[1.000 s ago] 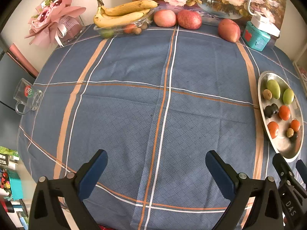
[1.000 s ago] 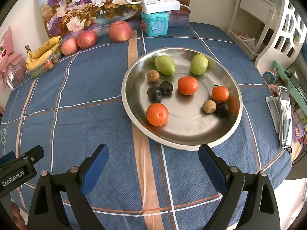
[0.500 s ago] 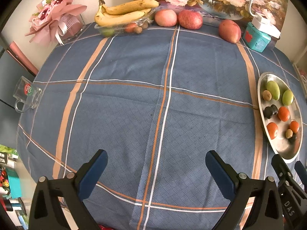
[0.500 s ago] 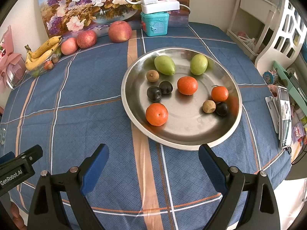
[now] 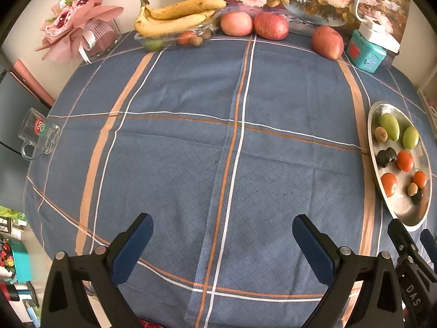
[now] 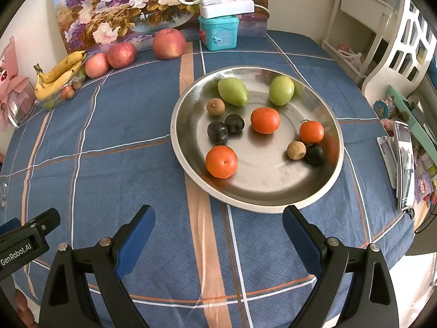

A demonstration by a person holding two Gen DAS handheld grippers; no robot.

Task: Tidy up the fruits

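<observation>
Just short of the steel plate [image 6: 331, 136], I hold my right gripper [image 6: 218, 235] spread and empty, lined up for the nearest orange [image 6: 221, 161]. My left gripper [image 5: 222, 240], also apart, waits over bare cloth left of the plate.

Plate [image 6: 331, 114]: polished metal, mirror-glossy, at two o'clock. Tablecloth [image 5: 177, 164]: matt woven cloth, finely textured. Mug [image 5: 38, 136], nine o'clock, was clear glass; banana tray [image 5: 174, 37], clear plastic.

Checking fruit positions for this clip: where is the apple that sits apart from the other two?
In the right wrist view, the lone apple sits at the table's far edge, just left of the teal box, before the flower painting.
</observation>
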